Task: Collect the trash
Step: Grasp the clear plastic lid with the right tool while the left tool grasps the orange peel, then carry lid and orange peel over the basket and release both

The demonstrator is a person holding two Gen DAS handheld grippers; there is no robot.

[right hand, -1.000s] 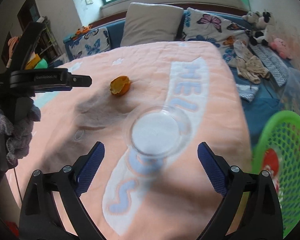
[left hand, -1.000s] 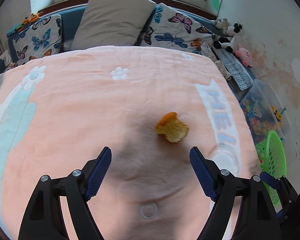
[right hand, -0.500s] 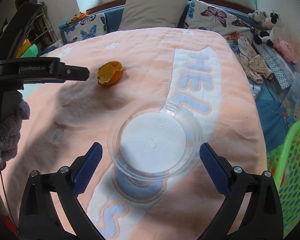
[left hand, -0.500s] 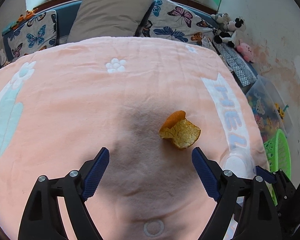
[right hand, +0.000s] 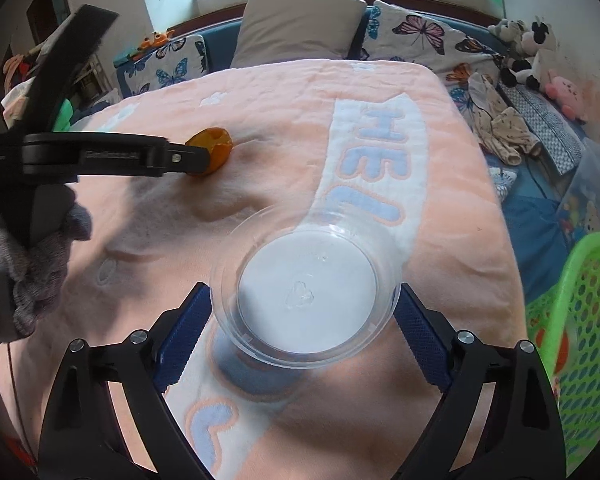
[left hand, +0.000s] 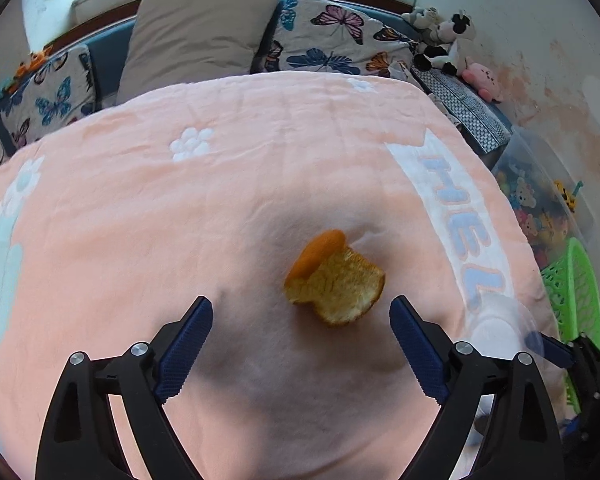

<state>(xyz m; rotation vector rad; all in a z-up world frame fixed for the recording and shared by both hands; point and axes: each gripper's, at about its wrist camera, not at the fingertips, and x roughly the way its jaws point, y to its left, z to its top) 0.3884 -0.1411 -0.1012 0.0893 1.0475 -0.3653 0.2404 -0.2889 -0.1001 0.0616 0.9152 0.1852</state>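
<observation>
An orange peel lies on the pink blanket, just ahead of my open left gripper and between the lines of its fingers. The peel also shows in the right wrist view, partly behind the left gripper's finger. A clear plastic bowl rests on the blanket between the blue fingertips of my open right gripper; the pads are at its rim, and I cannot tell if they touch it. The bowl's edge shows in the left wrist view.
A green plastic basket stands off the bed's right edge, with something red inside; it shows in the left wrist view too. Pillows and plush toys line the far side. A clear toy bin sits by the wall.
Both grippers have moved forward. The peel is now close between the left fingers' lines, and the bowl has come between the right fingertips. Both jaws stay open.
</observation>
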